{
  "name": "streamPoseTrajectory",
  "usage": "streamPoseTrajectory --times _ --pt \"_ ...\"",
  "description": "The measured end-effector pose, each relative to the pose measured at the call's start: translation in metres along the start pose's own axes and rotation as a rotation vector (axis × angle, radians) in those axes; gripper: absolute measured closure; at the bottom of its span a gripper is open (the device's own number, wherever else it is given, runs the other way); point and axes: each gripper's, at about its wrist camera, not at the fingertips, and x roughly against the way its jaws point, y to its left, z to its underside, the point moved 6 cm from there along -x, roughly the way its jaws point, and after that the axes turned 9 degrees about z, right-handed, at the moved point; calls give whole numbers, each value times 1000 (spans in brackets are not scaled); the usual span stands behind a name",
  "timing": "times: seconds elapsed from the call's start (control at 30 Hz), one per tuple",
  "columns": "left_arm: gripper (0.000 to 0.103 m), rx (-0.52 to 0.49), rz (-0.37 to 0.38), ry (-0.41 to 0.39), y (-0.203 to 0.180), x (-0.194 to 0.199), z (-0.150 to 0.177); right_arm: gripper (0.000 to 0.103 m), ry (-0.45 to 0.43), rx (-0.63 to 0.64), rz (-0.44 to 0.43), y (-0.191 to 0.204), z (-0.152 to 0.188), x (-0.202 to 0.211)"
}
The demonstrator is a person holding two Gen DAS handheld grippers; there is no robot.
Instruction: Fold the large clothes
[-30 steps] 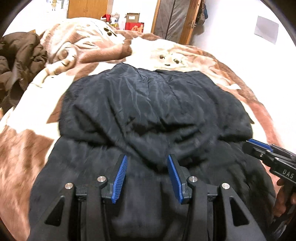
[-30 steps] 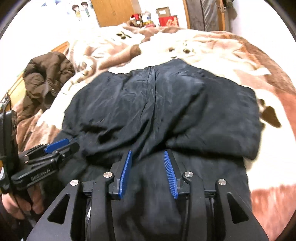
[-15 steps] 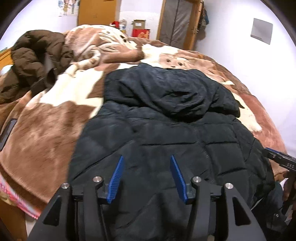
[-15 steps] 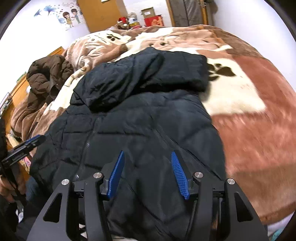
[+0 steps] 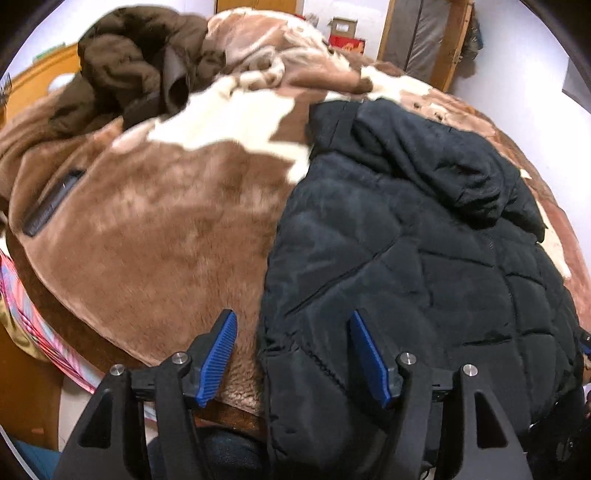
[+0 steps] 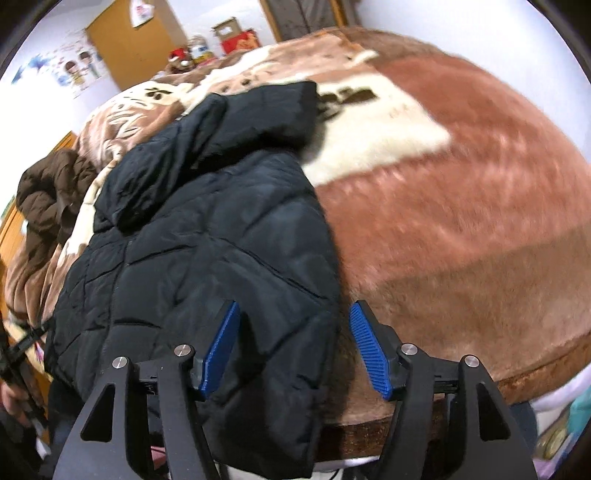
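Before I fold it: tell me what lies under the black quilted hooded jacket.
The black quilted hooded jacket lies on a brown-and-cream plush blanket covering the bed; its hem hangs over the near edge. Whatever sits beneath the jacket's middle is hidden by it.

black jacket [image 5: 406,277] hem runs off both views' bottom edge.

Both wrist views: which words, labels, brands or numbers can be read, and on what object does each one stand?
None can be read.
Red box by the far wall: yellow print, too blurred.
Cardboard box above it: label too small.
Wall stickers: cartoon figures, no legible words.
Black jacket: no label visible.
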Motion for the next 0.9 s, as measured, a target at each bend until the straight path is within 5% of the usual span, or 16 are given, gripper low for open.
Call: streamPoseTrajectory --times 0.2,0.47,0.53,0.63,0.7,0.9 --pt "37 27 71 44 -9 -16 13 40 81 -19 -57 2 14 -15" --pt "36 41 69 85 -20 -20 29 40 149 -12 -108 13 32 -19" --pt "36 43 64 107 -20 -23 32 53 161 -8 -106 16 35 -17" --pt "54 44 79 116 -23 -21 31 76 157 7 -95 19 33 -13" --pt "78 26 83 110 -27 -15 26 84 145 18 -109 25 26 -4" --pt "87 38 209 -16 -45 35 -19 88 36 28 -217 41 -13 46"
